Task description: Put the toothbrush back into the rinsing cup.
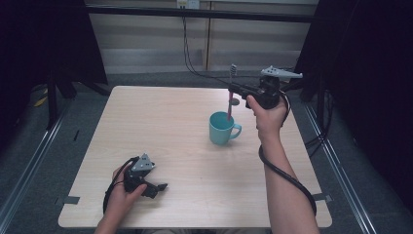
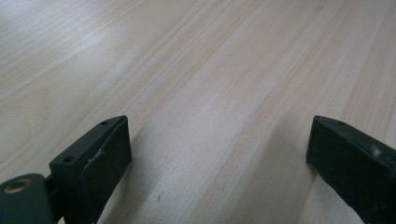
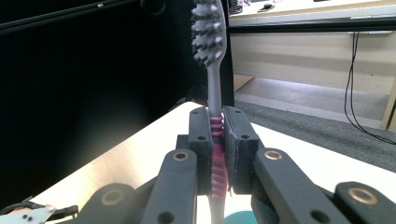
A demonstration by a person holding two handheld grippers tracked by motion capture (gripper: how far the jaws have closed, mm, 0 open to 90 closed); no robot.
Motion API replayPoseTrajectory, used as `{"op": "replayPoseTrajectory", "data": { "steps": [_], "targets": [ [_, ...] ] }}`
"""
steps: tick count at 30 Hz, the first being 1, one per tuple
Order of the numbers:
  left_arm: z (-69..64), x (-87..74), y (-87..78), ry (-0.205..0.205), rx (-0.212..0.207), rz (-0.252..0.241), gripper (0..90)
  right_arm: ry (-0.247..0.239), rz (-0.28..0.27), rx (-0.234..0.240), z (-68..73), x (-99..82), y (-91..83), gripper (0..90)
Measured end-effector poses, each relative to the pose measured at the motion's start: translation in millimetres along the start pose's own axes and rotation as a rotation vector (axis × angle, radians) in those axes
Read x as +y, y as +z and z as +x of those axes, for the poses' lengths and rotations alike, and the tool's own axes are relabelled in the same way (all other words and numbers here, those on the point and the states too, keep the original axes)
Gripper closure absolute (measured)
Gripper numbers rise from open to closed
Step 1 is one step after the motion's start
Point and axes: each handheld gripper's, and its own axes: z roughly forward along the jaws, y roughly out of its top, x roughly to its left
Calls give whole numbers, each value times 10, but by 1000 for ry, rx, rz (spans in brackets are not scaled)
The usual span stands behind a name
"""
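Note:
A teal mug with its handle to the right stands on the wooden table, right of centre. My right gripper is held above the mug's far side, shut on a toothbrush with a grey head and a pink ribbed handle. The brush is upright, bristles up, and its lower end reaches down to the mug's rim. In the right gripper view the toothbrush is clamped between the two jaws and the mug's rim peeks in below. My left gripper rests open near the table's front left; in the left gripper view only bare wood lies between its jaws.
Black curtains hang at both sides of the table. Cables trail down the back wall. Grey floor with metal rails surrounds the table. Tape marks sit at the front corners.

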Motion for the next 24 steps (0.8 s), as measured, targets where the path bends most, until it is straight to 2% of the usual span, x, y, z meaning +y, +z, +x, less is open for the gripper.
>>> {"op": "replayPoseTrajectory", "data": {
  "steps": [13,24],
  "targets": [
    [1,0,0,1,0,1,64,9,4,-14,-60,-108,140,830],
    [0,0,0,0,0,0,64,-13,9,-44,-101,-203,225,830]
  ]
}}
